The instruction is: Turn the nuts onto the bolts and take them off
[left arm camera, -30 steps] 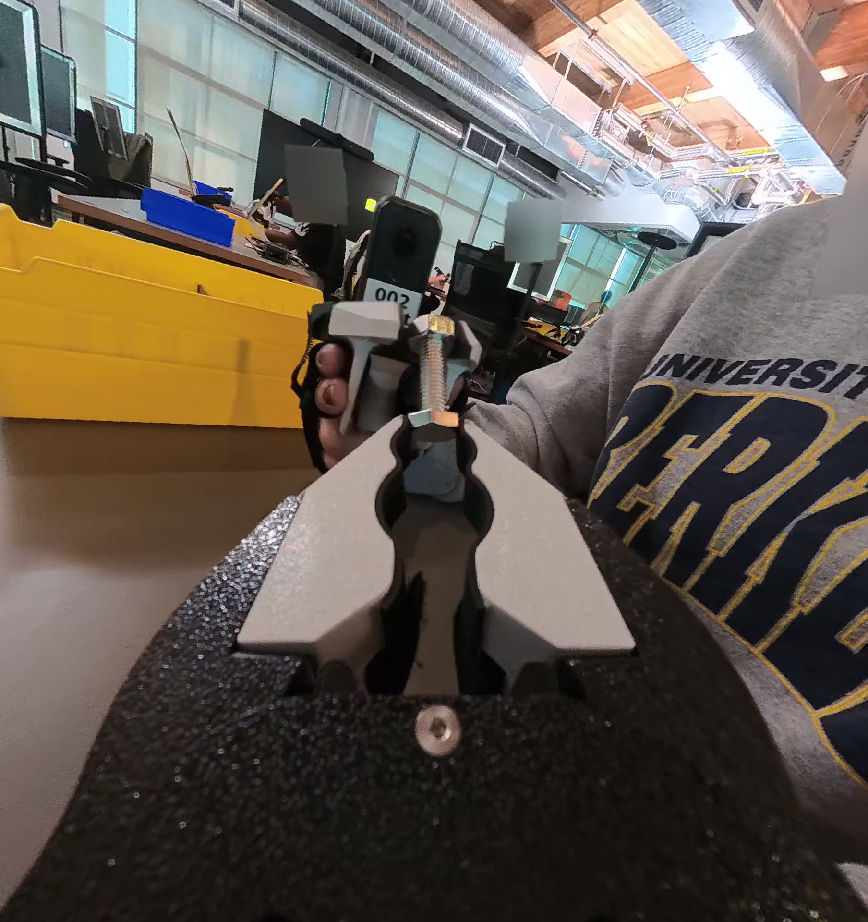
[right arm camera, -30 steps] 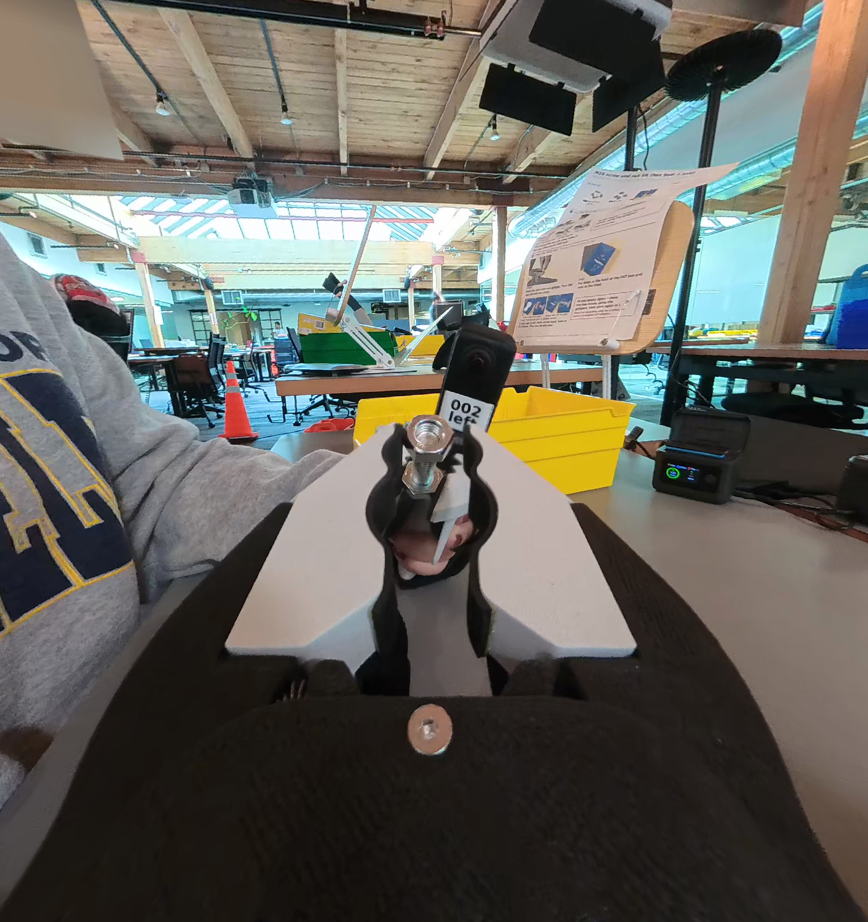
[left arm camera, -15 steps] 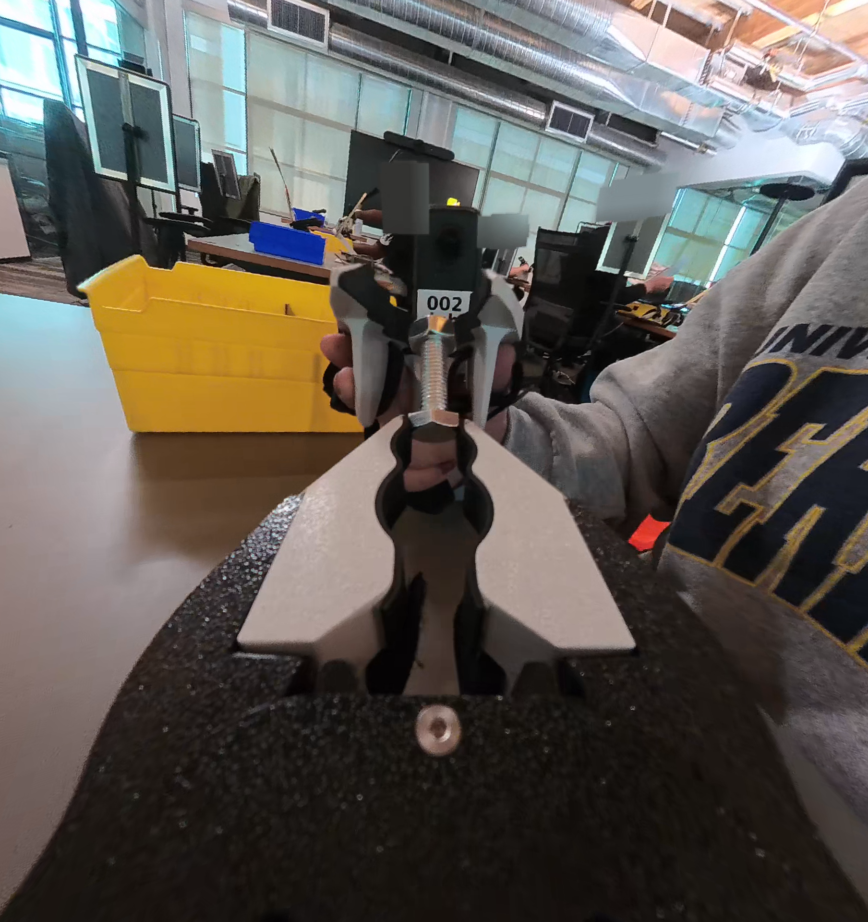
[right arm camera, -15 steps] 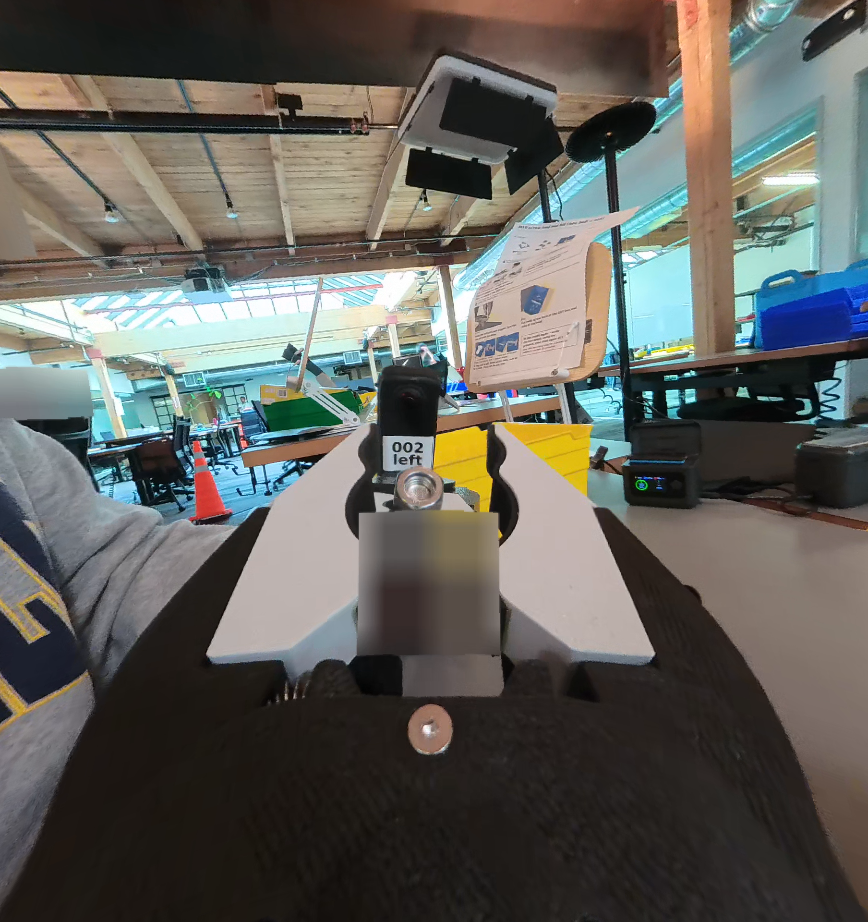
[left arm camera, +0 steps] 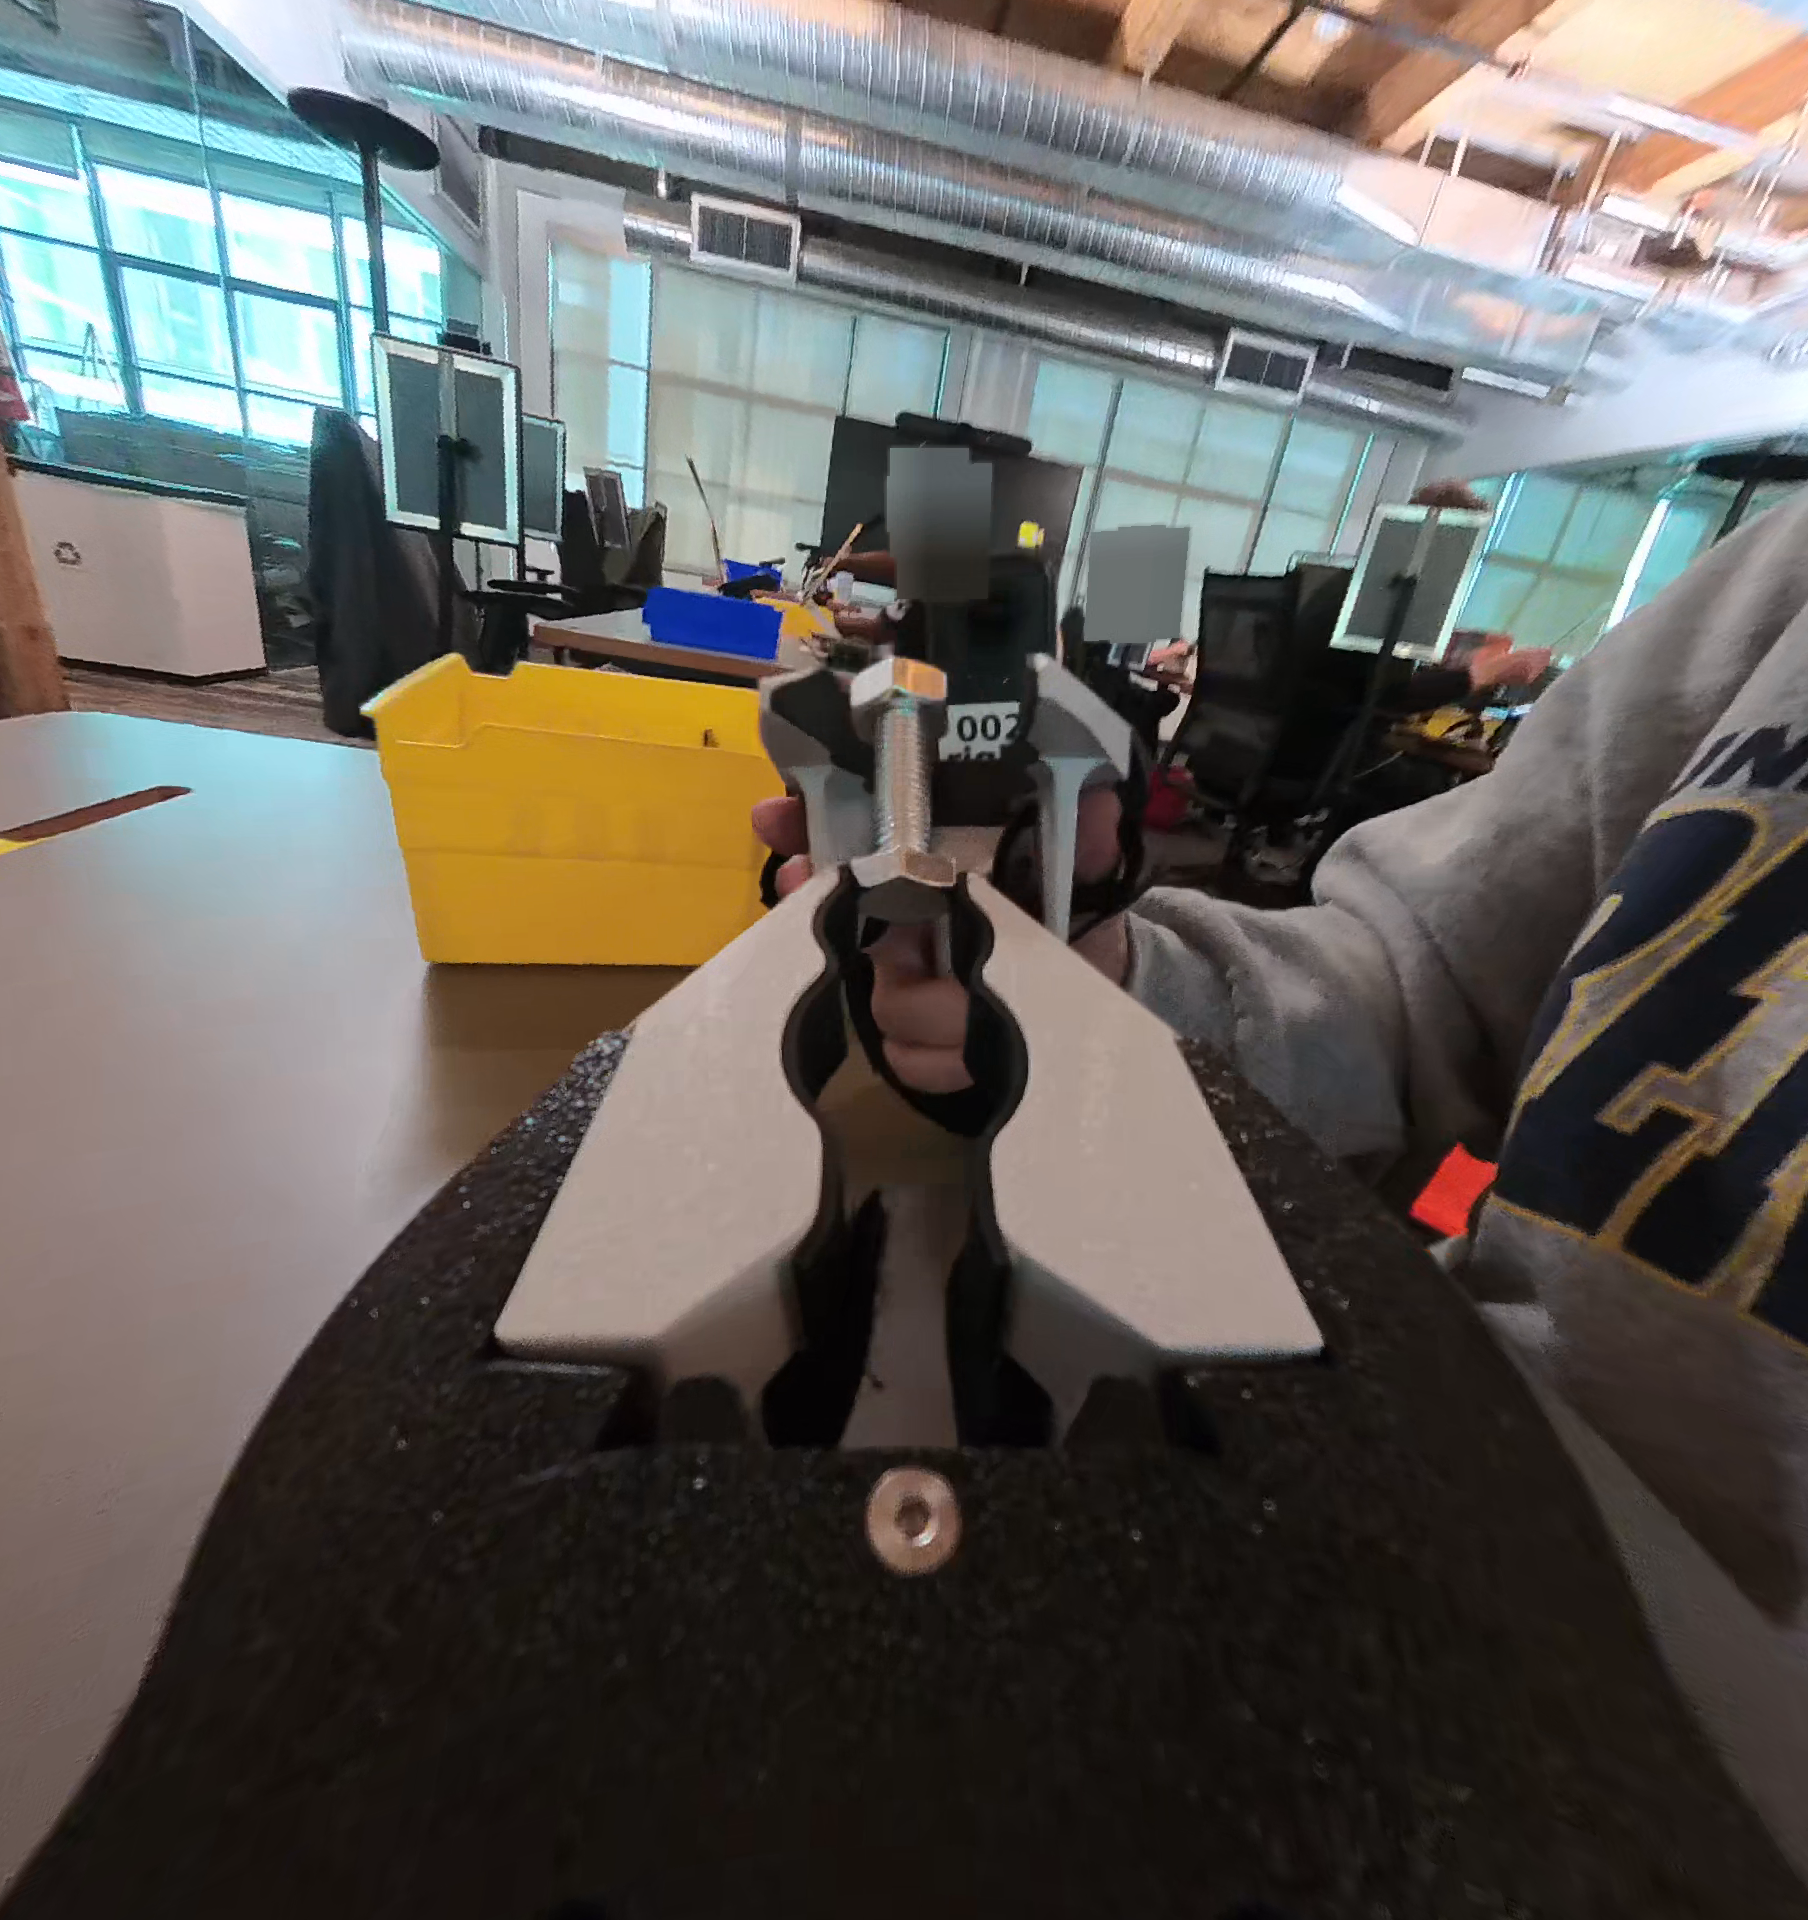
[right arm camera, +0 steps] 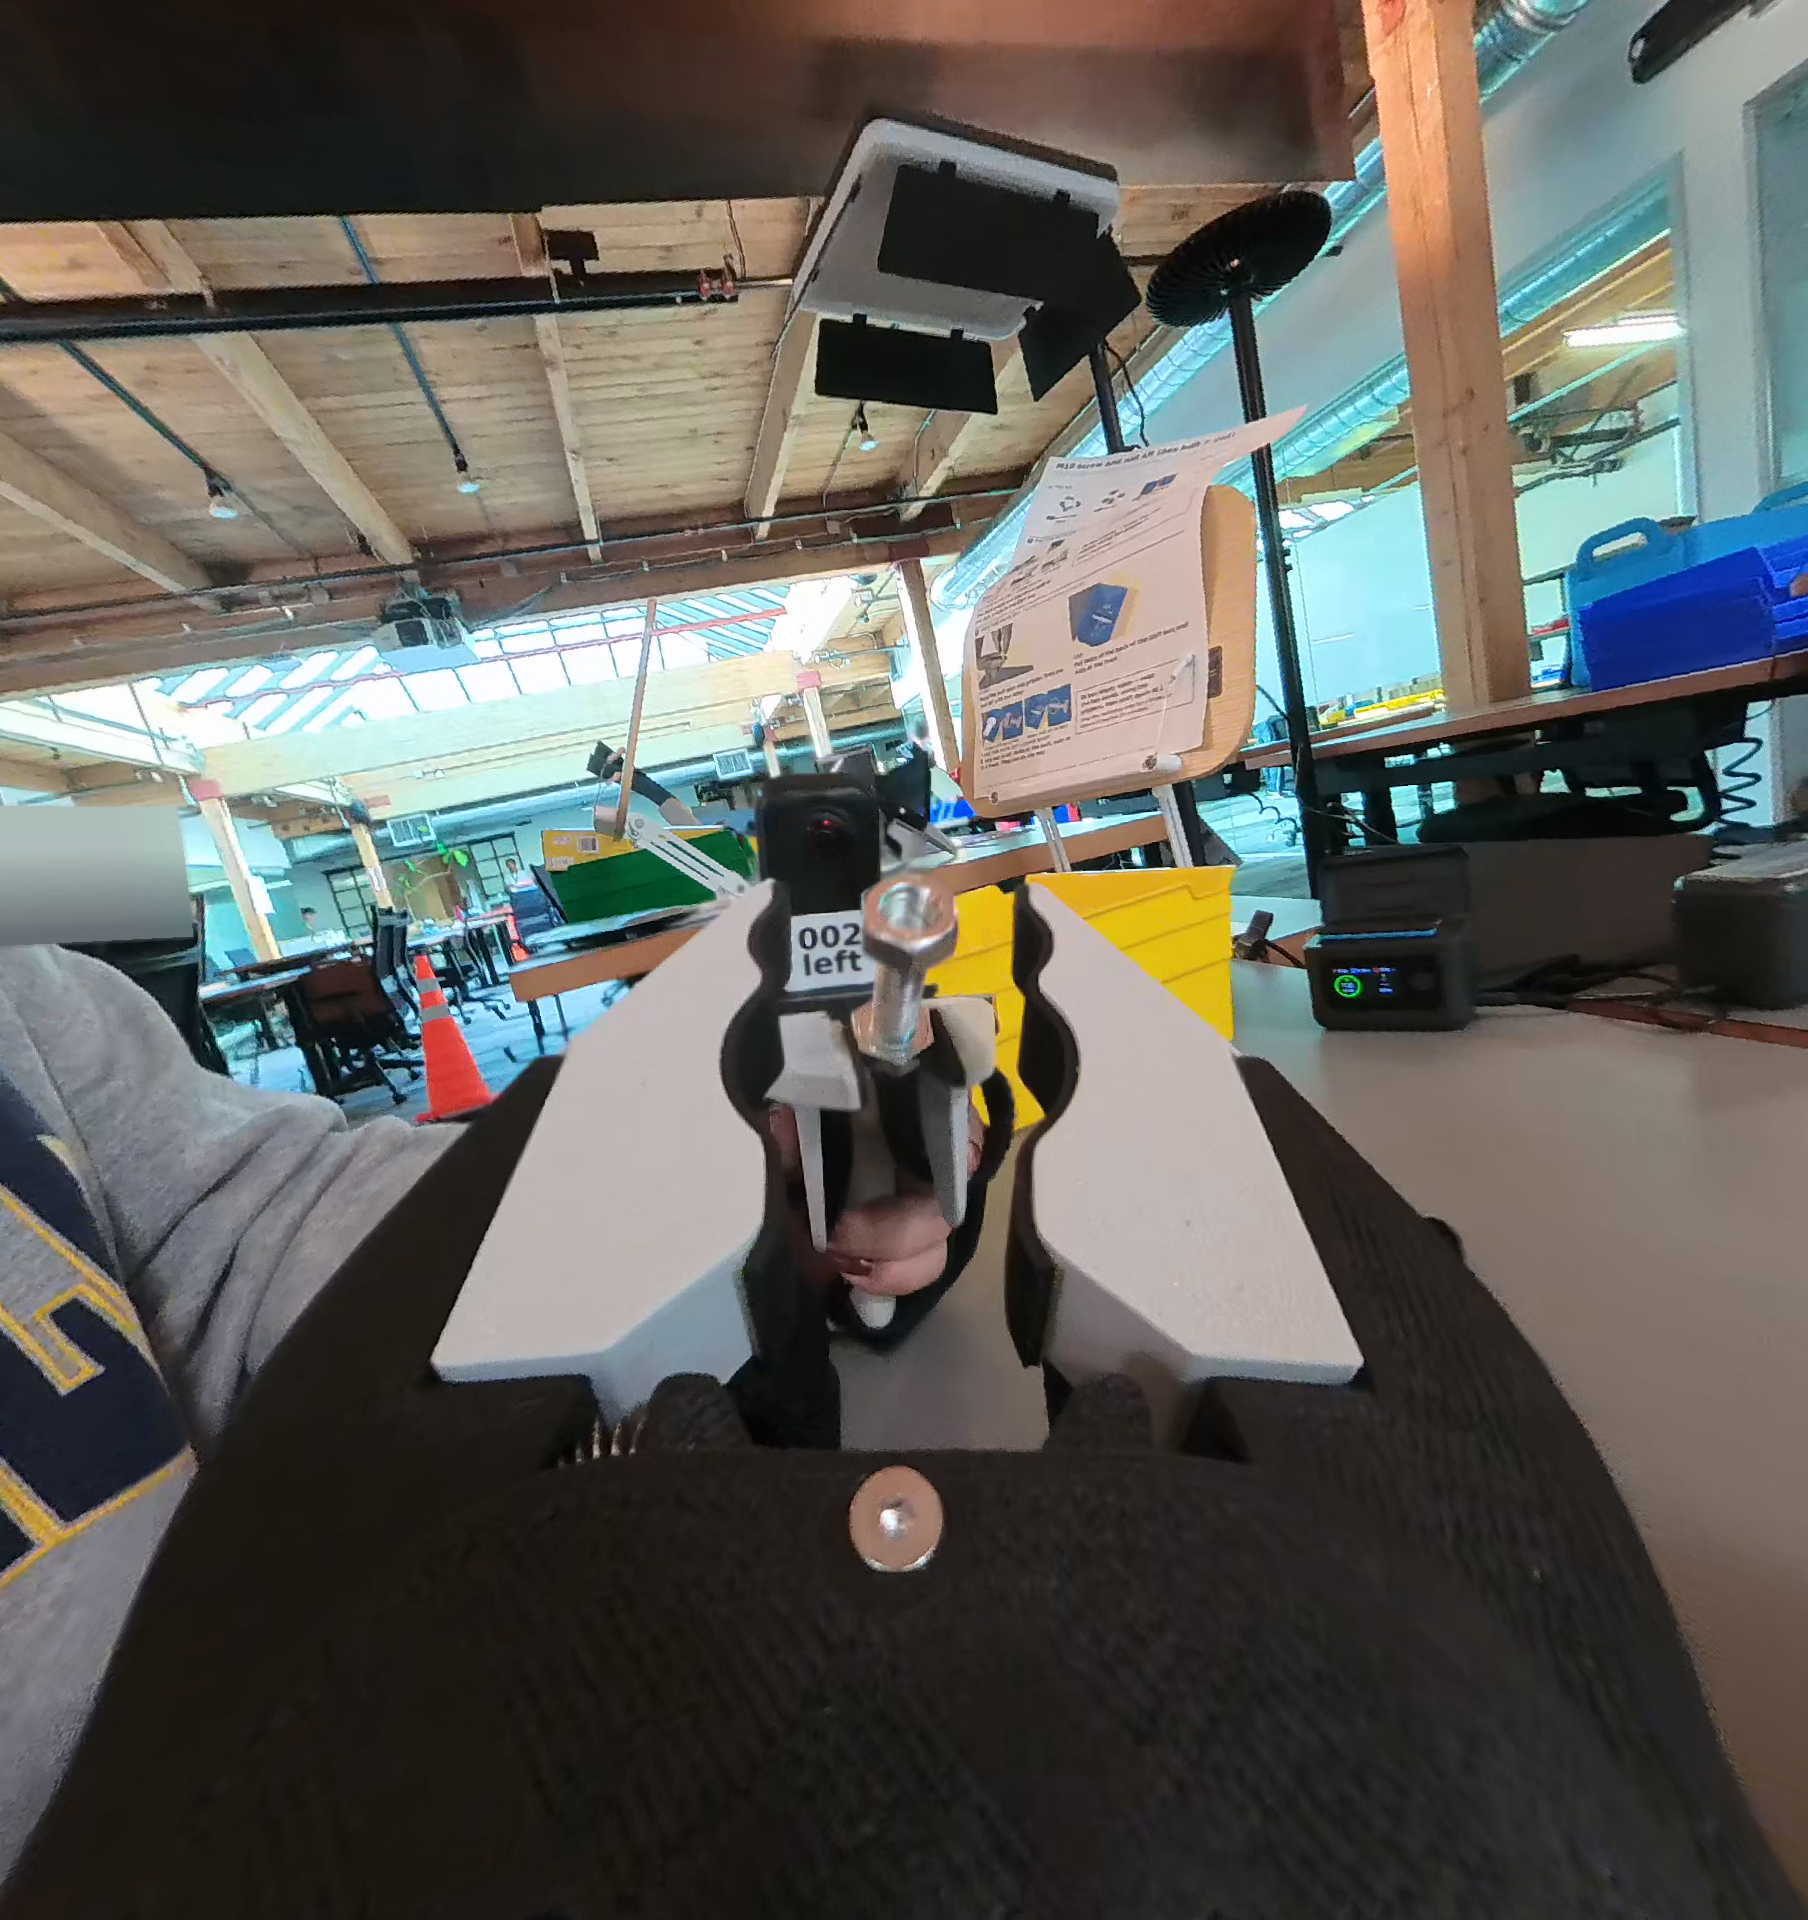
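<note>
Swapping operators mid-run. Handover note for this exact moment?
Left gripper: jaws shut on the lower hex of the bolt, which is held upright in the air above the table.
Right gripper: jaws open on either side of the upper hex, not gripping it.
Yellow bin: behind, on the table.
Done: the nut and bolt are joined. I can't tell which hex is the nut.
Left: probably close the right gripper on the upper hex and turn. On or off is unclear.
</note>
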The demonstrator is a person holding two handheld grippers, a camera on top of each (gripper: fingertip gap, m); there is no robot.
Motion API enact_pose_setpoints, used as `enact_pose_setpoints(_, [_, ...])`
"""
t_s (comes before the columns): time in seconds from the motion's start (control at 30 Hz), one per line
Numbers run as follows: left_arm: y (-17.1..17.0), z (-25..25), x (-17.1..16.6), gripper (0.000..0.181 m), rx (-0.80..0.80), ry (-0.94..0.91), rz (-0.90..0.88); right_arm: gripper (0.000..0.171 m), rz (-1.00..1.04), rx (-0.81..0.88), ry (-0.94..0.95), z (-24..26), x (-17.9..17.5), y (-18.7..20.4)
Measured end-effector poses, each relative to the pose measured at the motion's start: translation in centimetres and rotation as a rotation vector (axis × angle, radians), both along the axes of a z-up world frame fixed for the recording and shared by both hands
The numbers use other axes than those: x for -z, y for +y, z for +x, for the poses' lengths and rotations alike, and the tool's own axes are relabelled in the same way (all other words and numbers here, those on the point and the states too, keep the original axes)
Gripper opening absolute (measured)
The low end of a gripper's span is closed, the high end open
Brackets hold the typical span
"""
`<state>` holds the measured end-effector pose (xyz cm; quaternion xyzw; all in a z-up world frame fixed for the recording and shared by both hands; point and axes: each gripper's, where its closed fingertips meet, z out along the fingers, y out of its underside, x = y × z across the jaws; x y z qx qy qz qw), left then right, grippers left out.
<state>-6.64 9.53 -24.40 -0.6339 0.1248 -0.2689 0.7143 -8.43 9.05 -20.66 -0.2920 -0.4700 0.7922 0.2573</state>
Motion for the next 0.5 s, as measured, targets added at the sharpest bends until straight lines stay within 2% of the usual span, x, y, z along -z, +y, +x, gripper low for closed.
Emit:
enact_pose_setpoints(0.17, [0.1, 1.3, 0.5, 0.016, 0.023, 0.086, -0.008, 0.041, -0.057, -0.017, -0.020, -0.4, 0.0, -0.1])
enact_pose_setpoints(0.37, [-0.9, -0.2, -1.3, 0.014, 0.003, -0.003, 0.080, 0.038, -0.085, -0.018, -0.018, -0.1, 0.0, 0.8])
enact_pose_setpoints(0.5, [-0.6, -0.4, -0.9, 0.015, -0.033, 0.038, 0.060, 0.033, -0.122, -0.072, -0.020, 0.2, -0.2, 0.5])
